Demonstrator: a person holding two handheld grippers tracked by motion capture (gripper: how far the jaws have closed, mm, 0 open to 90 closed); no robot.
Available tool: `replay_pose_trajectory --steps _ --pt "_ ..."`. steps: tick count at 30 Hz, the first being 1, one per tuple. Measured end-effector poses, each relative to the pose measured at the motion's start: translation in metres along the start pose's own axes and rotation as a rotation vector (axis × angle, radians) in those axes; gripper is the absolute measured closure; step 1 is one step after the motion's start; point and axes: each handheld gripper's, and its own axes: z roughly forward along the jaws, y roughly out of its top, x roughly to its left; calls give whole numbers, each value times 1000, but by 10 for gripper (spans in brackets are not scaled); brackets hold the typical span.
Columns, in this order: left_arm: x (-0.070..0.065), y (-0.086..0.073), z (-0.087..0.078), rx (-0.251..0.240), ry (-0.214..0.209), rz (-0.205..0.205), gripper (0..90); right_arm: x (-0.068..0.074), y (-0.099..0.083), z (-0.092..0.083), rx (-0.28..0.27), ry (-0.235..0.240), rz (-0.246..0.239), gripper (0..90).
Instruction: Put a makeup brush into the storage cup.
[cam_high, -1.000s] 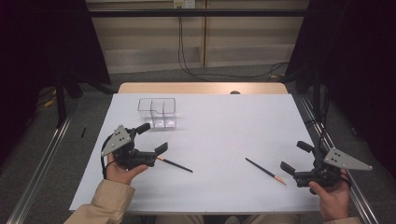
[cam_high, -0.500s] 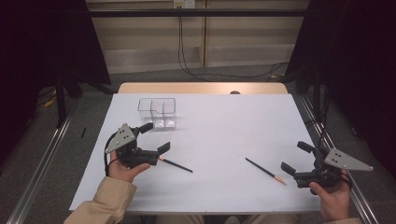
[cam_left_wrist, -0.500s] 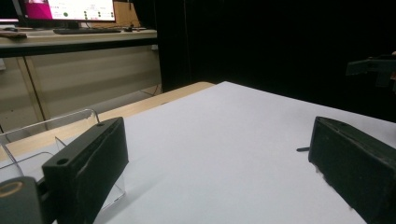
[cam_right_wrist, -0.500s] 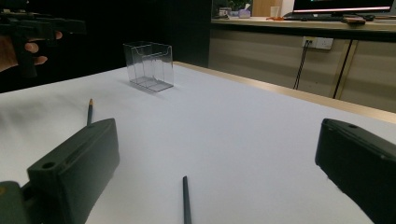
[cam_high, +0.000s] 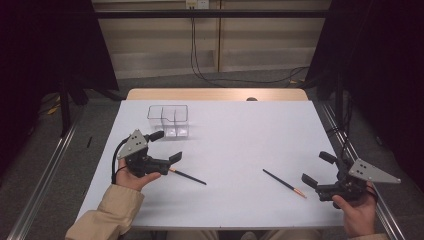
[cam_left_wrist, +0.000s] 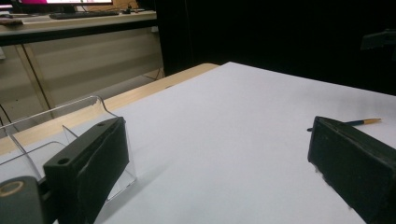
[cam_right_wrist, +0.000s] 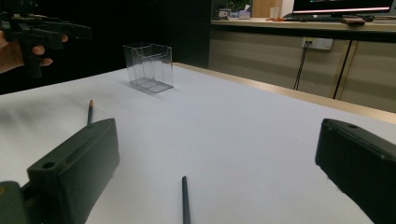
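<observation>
Pencils (cam_high: 187, 176) (cam_high: 285, 183) lie just ahead of each spread, empty claw (cam_high: 166, 152) (cam_high: 315, 168), so each should drop low and straddle its shaft mid-length before closing.

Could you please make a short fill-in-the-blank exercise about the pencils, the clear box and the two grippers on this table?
1. The number of pencils on the white table is ____.
2. The clear box stands nearer to the ____ gripper.
3. The jaws of the right gripper are ____.
4. The left pencil lies ____ the clear box, not in it.

Missing words: two; left; open; outside
</observation>
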Motion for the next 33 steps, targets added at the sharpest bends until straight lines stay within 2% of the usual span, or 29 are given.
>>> replay_pose_trajectory --steps 7,12,19,20,21,24,28,29,33 --pt "6 3 0 39 -6 10 50 1 0 1 1 8 4 0" --pt "11 5 3 129 -32 14 47 1 0 1 -1 11 4 0" --pt "13 8 9 247 -65 42 47 1 0 1 0 12 2 0" --pt "13 9 10 279 -71 52 47 1 0 1 0 13 3 0" --pt "13 9 10 279 -71 52 47 1 0 1 0 13 3 0" --pt "11 10 14 330 -90 54 47 1 0 2 3 14 2 0" --pt "11 11 19 400 -105 86 47 2 0 2 7 16 3 0" --pt "11 11 19 400 -105 86 47 2 0 2 6 16 2 0" --pt "11 13 23 476 -108 121 48 2 0 2 6 17 3 0"
